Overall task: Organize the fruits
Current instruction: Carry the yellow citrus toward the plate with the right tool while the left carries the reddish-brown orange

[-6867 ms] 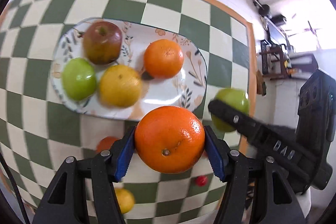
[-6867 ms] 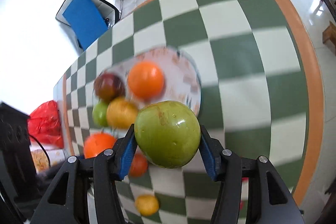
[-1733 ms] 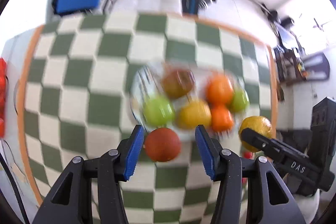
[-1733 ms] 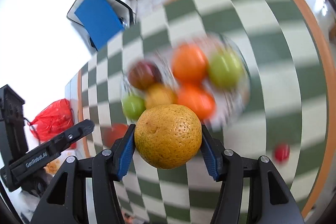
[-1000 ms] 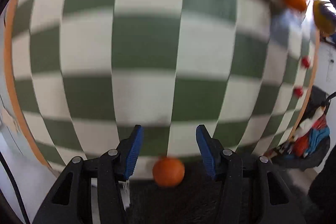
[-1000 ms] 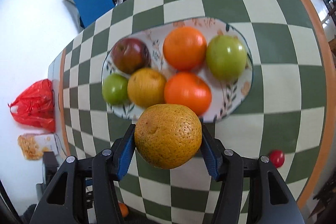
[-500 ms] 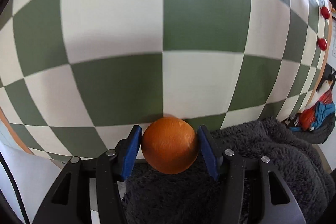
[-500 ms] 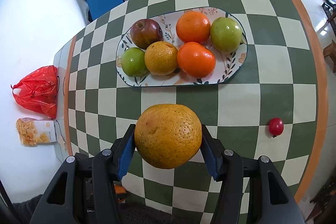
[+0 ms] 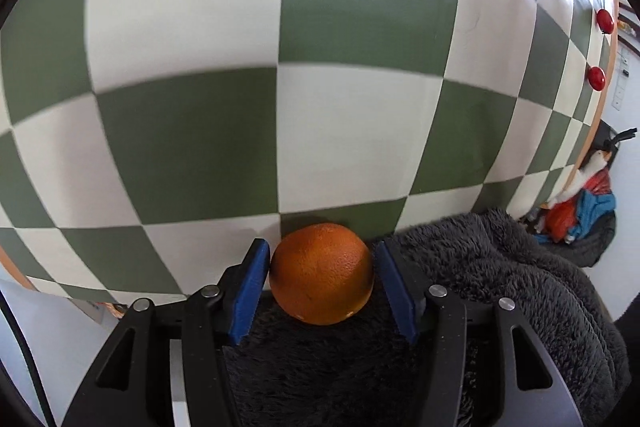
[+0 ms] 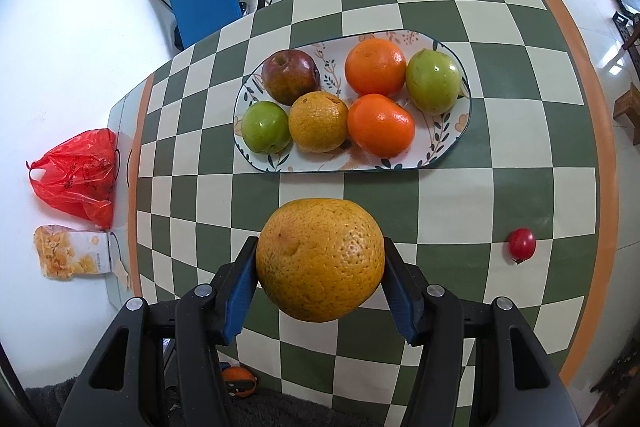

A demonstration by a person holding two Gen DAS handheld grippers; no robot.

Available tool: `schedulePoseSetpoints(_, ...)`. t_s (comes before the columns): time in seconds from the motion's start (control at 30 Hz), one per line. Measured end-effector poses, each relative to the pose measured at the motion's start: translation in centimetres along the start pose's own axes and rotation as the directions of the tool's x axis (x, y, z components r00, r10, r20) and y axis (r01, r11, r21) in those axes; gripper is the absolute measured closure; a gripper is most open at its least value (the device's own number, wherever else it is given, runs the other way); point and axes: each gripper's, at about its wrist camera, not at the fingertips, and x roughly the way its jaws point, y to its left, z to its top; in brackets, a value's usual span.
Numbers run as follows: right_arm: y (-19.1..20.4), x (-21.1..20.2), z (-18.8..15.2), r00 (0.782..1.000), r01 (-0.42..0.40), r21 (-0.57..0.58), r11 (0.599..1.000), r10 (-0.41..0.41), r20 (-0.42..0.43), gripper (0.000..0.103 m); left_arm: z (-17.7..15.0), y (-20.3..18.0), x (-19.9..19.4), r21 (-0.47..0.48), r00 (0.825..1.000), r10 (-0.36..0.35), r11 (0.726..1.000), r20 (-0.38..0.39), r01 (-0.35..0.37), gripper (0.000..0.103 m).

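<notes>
The right hand-held gripper (image 10: 320,281), held high above the checkered tabletop (image 10: 520,155), clamps a large yellow-orange citrus (image 10: 320,259) between its blue pads (image 10: 240,291), the jaws spread about as wide as the fruit. Ahead of it and below lies the oval patterned plate (image 10: 452,143), already carrying six fruits packed close together: a dark red apple (image 10: 291,77), two oranges (image 10: 375,67), a yellow citrus (image 10: 318,121) and two green apples (image 10: 265,127). A small red fruit (image 10: 522,245) lies loose on the tabletop off to the gripper's right.

The left hand-held gripper (image 9: 320,283) is down at the tabletop's near edge, its jaws narrowly set around a smaller orange (image 9: 322,279) that sits against grey fleece fabric (image 9: 500,275). The left pad touches the peel; whether the right pad does cannot be told. Two more small red fruits (image 9: 596,79) lie far ahead to its right.

The risk is crowding. Little bare plate remains, mostly at its near rim, so the big citrus may land on rounded neighbours and roll off, or nudge another fruit over the edge. The orange at the edge is also precarious: an incomplete grip could let it drop off the tabletop when lifted.
</notes>
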Motion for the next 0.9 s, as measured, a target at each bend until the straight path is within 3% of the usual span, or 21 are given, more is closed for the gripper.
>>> schedulePoseSetpoints(0.1, 0.2, 0.2, -0.1, 1.0, -0.001, -0.006, 1.0, 0.001, -0.006, 0.042, -0.2, -0.1, 1.1, 0.01, 0.999, 0.009, 1.0, -0.031, -0.008, 0.049)
schedulePoseSetpoints(0.23, 0.2, 0.2, -0.1, 1.0, -0.001, -0.009, 1.0, 0.001, -0.007, 0.043, -0.5, -0.3, 1.1, 0.008, 1.0, 0.028, 1.0, -0.003, -0.028, 0.051)
schedulePoseSetpoints(0.57, 0.2, 0.1, 0.6, 1.0, 0.013, -0.014, 1.0, -0.013, 0.024, 0.043, 1.3, -0.3, -4.9, 0.018, 0.973, 0.114, 0.993, 0.199, -0.12, 0.052)
schedulePoseSetpoints(0.77, -0.1, -0.4, 1.5, 0.998, 0.015, -0.007, 1.0, -0.014, 0.056, 0.043, 3.0, -1.9, -11.8, 0.007, 0.928, 0.079, 0.996, 0.363, -0.087, 0.052)
schedulePoseSetpoints(0.9, -0.3, -0.7, 3.4, 0.996, 0.011, 0.006, 1.0, -0.012, 0.087, 0.043, 5.6, -3.5, -18.1, 0.019, 0.88, 0.013, 1.0, 0.475, -0.025, 0.052)
